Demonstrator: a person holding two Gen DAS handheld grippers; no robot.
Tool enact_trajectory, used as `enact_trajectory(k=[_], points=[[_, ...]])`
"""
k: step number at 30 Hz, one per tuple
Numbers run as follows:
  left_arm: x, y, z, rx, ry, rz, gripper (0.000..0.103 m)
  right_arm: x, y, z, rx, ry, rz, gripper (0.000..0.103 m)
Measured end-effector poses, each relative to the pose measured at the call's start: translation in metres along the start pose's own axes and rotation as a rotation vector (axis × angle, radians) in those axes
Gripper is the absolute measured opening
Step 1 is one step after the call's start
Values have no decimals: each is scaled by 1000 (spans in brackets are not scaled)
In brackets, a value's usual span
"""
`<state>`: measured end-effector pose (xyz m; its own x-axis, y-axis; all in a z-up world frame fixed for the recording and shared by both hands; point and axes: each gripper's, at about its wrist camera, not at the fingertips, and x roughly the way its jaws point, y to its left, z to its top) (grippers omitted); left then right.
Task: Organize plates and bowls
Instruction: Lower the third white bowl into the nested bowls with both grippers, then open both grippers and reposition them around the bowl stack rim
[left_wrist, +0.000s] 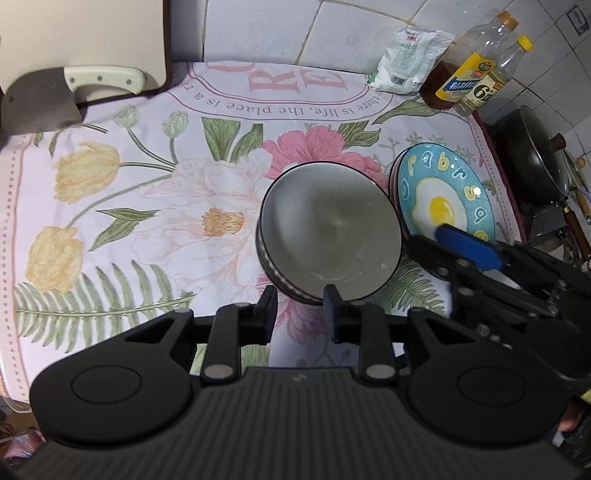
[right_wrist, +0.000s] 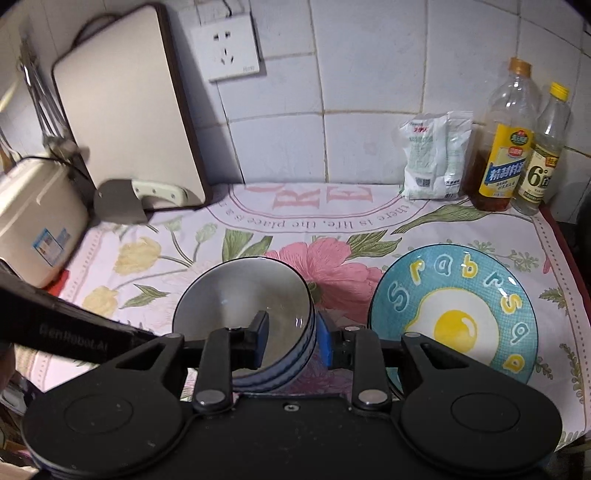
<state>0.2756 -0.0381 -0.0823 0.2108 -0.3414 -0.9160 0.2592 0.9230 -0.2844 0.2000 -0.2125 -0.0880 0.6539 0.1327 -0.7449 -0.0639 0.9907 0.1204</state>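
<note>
The blue plate (right_wrist: 454, 314) near the worktop's right edge carries the letters "Srabrs9D" curving round a fried-egg picture. The floral cloth (right_wrist: 147, 258) reads, upside down towards the back edge, "there is life, the place is a" under large letters "R" and "E". The clear bottle (right_wrist: 543, 158) at the back right corner shows "6°". The black arm (right_wrist: 70, 332) is marked "GenRobotAI".

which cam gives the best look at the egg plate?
Right wrist: the egg plate shows nearly whole, lettering readable, only its near edge behind the right claw. Left wrist shows it farther off, foreshortened, partly covered by the bowl.
</note>
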Motion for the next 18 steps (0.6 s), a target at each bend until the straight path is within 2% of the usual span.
enact_trajectory(k=[3,5,8,10,15,18], points=[[-12,2,-7,5,-38,-11,26,-17,-6,-8,-19,-30,28,36],[-24,7,-13,-6,-101,-86,27,-31,-11,-15,-40,-64,75,42],[-35,13,-24,-52,-167,-128,28,-49,-16,-25,-82,-104,114,52],[-40,16,-33,-77,-202,-131,28,-57,-18,-30,-108,-115,129,53],[-41,12,-59,-75,-277,-93,29,-68,-24,-45,-143,-150,168,65],[-37,12,-75,-90,-327,-94,33,-65,-22,-58,-184,-168,179,69]])
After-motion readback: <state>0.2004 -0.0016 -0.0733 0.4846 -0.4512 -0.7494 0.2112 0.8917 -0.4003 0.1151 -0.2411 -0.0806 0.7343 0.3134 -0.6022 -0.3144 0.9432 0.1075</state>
